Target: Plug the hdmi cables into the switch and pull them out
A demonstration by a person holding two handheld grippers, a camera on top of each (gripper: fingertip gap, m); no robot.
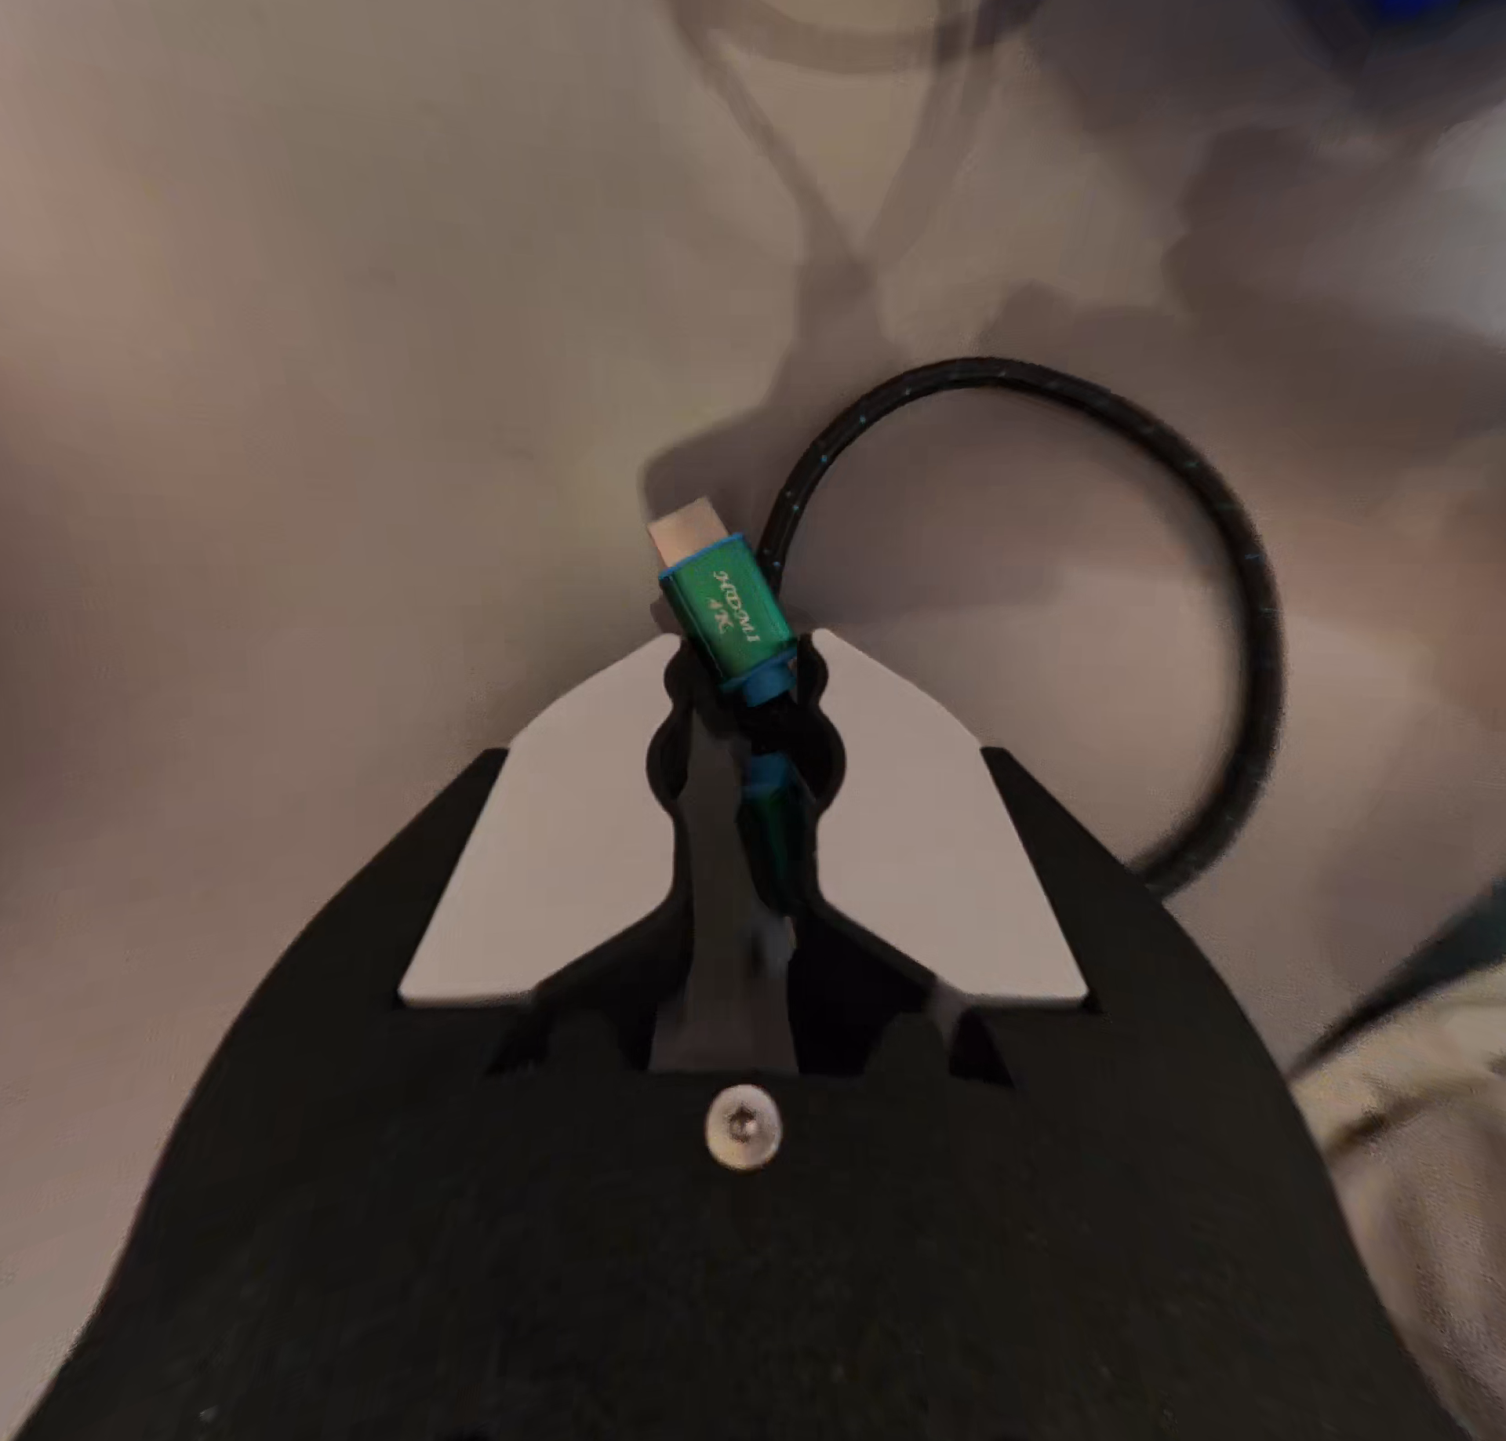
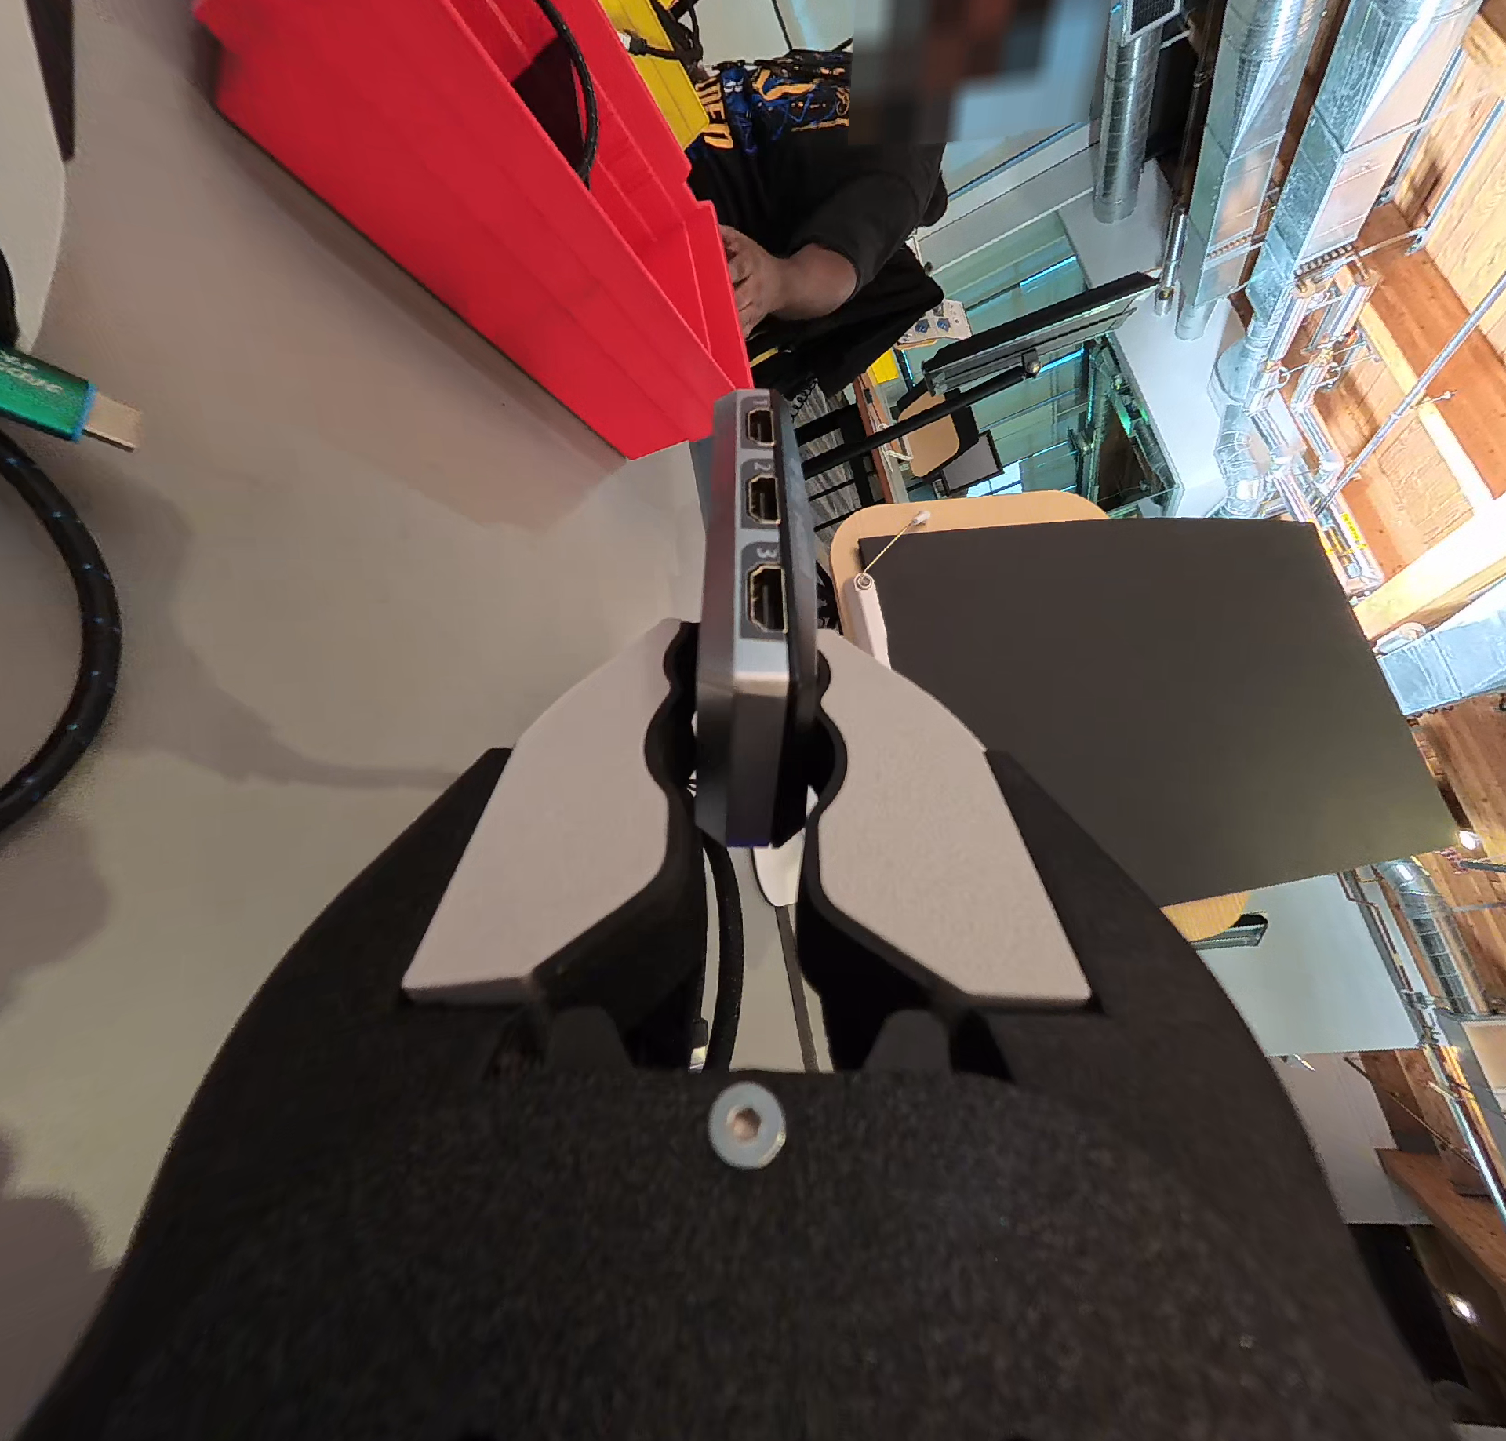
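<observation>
My left gripper (image 1: 743,652) is shut on a green HDMI plug (image 1: 724,610) with blue collars; its metal tip points up and left, above the pale table. Its black braided cable (image 1: 1157,505) loops round to the right. A second green plug (image 1: 774,823) lies between the fingers lower down. My right gripper (image 2: 754,652) is shut on a dark grey HDMI switch (image 2: 754,587), held on edge with three empty ports facing me. The green plug (image 2: 49,395) and cable (image 2: 90,652) also show at the far left of the right wrist view, apart from the switch.
A red bin (image 2: 456,179) with a black cable in it stands on the white table (image 2: 326,546) beyond the switch. A person in a dark shirt (image 2: 815,244) sits behind it. A black panel (image 2: 1141,709) is at the right. Faint cable loops (image 1: 815,33) lie blurred on the table.
</observation>
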